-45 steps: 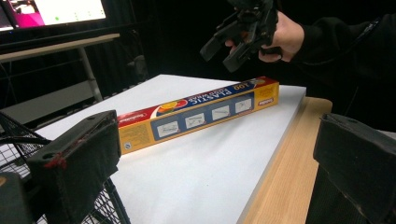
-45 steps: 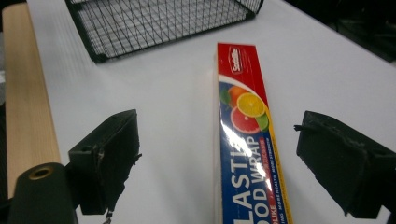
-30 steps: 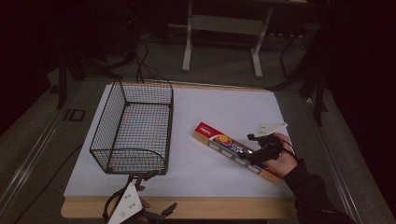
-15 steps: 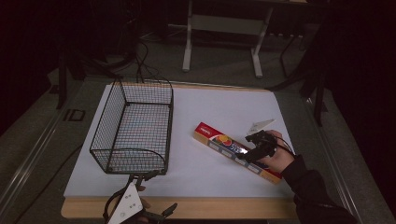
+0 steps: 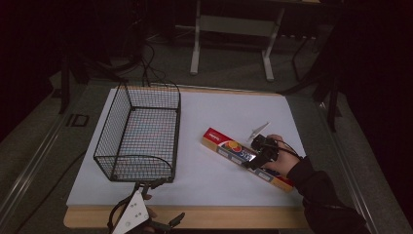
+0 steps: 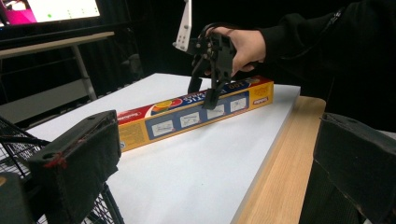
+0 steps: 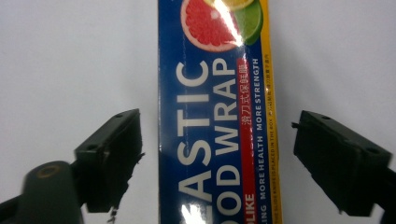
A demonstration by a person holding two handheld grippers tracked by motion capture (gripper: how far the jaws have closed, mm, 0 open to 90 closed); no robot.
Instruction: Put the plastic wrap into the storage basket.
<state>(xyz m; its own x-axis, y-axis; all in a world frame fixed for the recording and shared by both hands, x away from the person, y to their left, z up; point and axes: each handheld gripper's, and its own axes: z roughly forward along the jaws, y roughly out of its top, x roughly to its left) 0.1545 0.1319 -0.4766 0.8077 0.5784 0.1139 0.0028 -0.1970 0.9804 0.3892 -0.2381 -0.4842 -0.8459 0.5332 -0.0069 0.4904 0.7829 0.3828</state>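
A long plastic-wrap box (image 5: pixel 225 145), blue on top with red and yellow ends, lies slantwise on the white table top at centre right. My right gripper (image 5: pixel 253 161) hangs over its middle, held by a hand in a dark sleeve. In the right gripper view the box (image 7: pixel 215 93) runs straight up between the two jaws of my right gripper (image 7: pixel 217 158), which stands open with a gap on each side. My left gripper (image 5: pixel 164 202) rests open at the table's front edge beside the basket. From the left gripper view the box (image 6: pixel 187 116) shows with the right gripper (image 6: pixel 201 95) astride it.
A black wire basket (image 5: pixel 136 131) stands on the left half of the white table top (image 5: pixel 219 112); its corner (image 6: pixel 14 140) is beside my left jaw. A wooden strip (image 5: pixel 234 217) runs along the front edge. A metal stand (image 5: pixel 229 44) is on the floor behind.
The right gripper has slid left along the box toward its middle and come down over it. The left gripper and basket have stayed put.
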